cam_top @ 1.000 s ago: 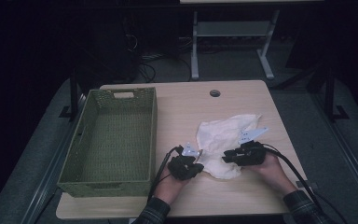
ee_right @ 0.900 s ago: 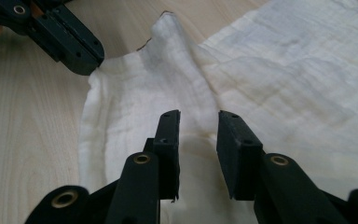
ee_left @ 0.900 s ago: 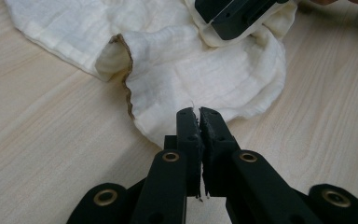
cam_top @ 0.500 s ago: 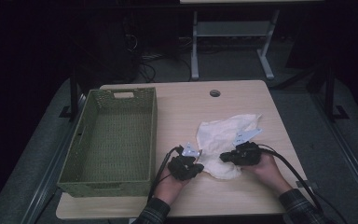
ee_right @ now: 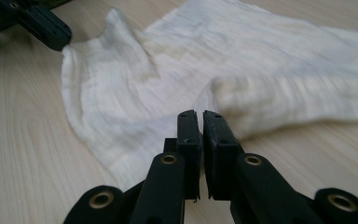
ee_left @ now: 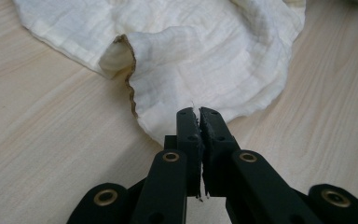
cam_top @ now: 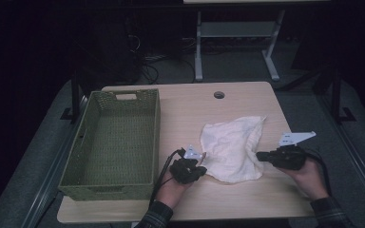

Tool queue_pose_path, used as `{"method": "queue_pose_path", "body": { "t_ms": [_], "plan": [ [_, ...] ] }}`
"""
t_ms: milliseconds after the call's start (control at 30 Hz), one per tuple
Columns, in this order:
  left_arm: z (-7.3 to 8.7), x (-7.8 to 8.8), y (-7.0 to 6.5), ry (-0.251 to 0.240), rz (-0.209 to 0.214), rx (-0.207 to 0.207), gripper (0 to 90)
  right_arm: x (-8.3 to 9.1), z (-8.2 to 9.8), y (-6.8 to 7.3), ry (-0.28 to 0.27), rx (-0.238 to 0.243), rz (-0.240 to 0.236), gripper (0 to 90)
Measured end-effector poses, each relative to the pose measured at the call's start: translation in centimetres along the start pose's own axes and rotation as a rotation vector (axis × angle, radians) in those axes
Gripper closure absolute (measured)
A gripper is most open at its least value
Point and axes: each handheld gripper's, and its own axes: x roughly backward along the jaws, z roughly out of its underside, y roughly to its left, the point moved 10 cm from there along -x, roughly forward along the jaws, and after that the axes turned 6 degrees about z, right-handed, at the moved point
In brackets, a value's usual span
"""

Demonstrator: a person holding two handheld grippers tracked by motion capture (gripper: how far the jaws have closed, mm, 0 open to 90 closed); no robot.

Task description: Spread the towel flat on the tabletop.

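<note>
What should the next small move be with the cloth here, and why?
Probably draw the right tongs a little further outward, away from the left tongs. Both are clamped on opposite edges of the white cloth, which lies rumpled with a folded-over edge on the table, so more pull should flatten it.

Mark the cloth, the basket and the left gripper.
cloth [cam_top: 230, 145], high view, middle of the spread fabric.
basket [cam_top: 156, 137], high view, right wall's rim.
left gripper [ee_left: 198, 113], left gripper view, between its fingertips, shut on the cloth's edge.
</note>
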Motion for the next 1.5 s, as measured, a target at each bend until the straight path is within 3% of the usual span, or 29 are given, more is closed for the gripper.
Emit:
{"method": "queue_pose_path", "body": {
  "t_ms": [200,433,600,900,1000,1133,1500],
  "plan": [
    [0.1,0.2,-0.2,0.001,-0.001,0.004,86.8,2.0,2.9,-1.6,0.026,-0.038,0.043,85.4],
    [0.0,0.5,-0.8,-0.016,0.001,0.022,86.8,3.6,5.6,-1.6,0.063,-0.064,0.078,85.4],
    [0.3,0.5,-1.2,0.005,-0.010,0.033,86.8,4.8,6.9,-1.2,0.066,-0.085,0.067,85.5],
    [2.9,1.2,-4.1,0.039,0.018,0.038,86.4,5.3,9.0,1.2,0.101,-0.070,0.020,85.2],
    [3.0,1.0,-3.8,0.050,0.000,0.020,78.1,5.2,8.8,1.2,0.100,-0.063,0.021,76.7],
    [1.5,1.2,-2.9,0.020,-0.024,0.004,69.4,4.8,7.7,0.5,0.074,-0.066,0.039,67.3],
    [-2.0,-0.1,0.9,-0.008,-0.098,-0.008,57.8,2.4,5.1,-1.3,0.061,-0.029,0.067,60.6]
  ]
}}
